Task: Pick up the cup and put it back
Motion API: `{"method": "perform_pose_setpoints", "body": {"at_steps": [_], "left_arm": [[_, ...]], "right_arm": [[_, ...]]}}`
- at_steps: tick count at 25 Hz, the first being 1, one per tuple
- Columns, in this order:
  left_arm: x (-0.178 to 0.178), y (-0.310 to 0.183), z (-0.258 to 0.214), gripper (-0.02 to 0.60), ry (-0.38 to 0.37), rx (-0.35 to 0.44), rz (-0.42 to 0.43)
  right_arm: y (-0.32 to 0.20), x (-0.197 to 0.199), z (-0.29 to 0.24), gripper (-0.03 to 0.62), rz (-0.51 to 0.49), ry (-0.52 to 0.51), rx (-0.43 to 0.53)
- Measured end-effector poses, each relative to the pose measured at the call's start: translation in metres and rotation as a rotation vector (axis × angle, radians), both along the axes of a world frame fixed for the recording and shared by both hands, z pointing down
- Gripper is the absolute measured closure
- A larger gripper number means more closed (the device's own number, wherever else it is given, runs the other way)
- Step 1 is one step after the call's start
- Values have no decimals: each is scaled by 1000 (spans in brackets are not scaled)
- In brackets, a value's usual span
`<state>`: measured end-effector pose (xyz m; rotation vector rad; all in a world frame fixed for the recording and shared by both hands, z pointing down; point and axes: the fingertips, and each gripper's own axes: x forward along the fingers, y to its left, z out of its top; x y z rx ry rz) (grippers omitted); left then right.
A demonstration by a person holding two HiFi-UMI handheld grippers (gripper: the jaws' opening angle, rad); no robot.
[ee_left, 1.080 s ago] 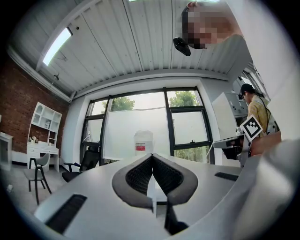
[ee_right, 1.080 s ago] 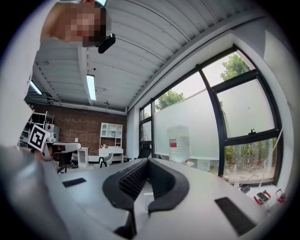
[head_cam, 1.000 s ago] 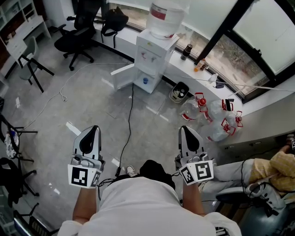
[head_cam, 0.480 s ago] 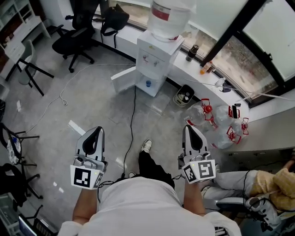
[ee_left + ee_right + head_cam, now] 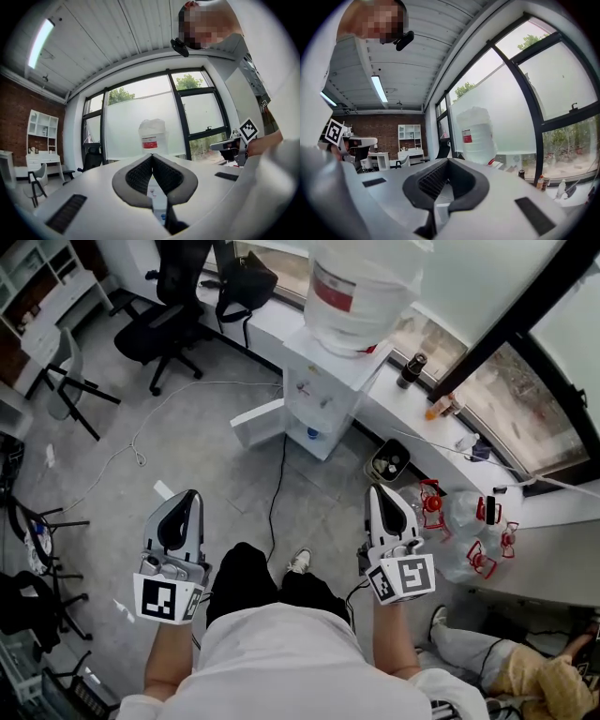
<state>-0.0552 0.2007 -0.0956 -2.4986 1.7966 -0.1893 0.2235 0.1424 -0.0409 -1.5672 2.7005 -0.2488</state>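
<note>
1. Since the earlier frames I have walked forward. The water dispenser [image 5: 323, 395] now sits larger and closer at 12 o'clock, and both grippers have travelled with me, level and side by side.
2. Left gripper [image 5: 187, 502]: jaws pressed together at the tips, nothing between them. Its own view confirms this.
3. Right gripper [image 5: 380, 498]: jaws likewise closed tip to tip and empty.
4. Judgement: both are carried shut and pointing ahead because this is the approach walk. No reach has begun.
5. Task item: I cannot identify a cup with certainty. A small blue object [image 5: 310, 434] sits in the dispenser's lower compartment, whose door [image 5: 258, 423] hangs open toward 9 o'clock. It may be the cup; it is too small to tell.
6. Count, head view:
   - one dispenser, bearing one large water bottle [image 5: 361, 287];
   - at least three clear jugs with red caps [image 5: 464, 512] lying on the floor at 2 o'clock, probably spent and set aside;
   - one small bin [image 5: 389, 462] just beside the dispenser at 1 o'clock;
   - one black office chair [image 5: 173, 329] at 10 o'clock;
   - one dark cable [image 5: 277, 484] running across the floor toward the dispenser.
7. Judgement: the task is at its start, with the pickup not yet attempted. The cable lies across my path and is a trip risk.
</note>
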Motion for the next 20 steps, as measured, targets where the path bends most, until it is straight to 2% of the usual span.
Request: {"method": "perform_pose_setpoints", "body": {"at_steps": [4, 9, 16, 20], "left_arm": [[-7, -31, -9, 560, -12, 15, -1], [-28, -76, 6, 559, 23, -18, 13], [-50, -170, 40, 560, 22, -60, 170], [-62, -213, 52, 558, -15, -67, 266]], "right_arm": [[-27, -10, 9, 574, -7, -43, -23], [-55, -21, 16, 574, 15, -23, -41], [-120, -50, 36, 574, 158, 40, -100], [-157, -86, 43, 574, 164, 83, -93]]}}
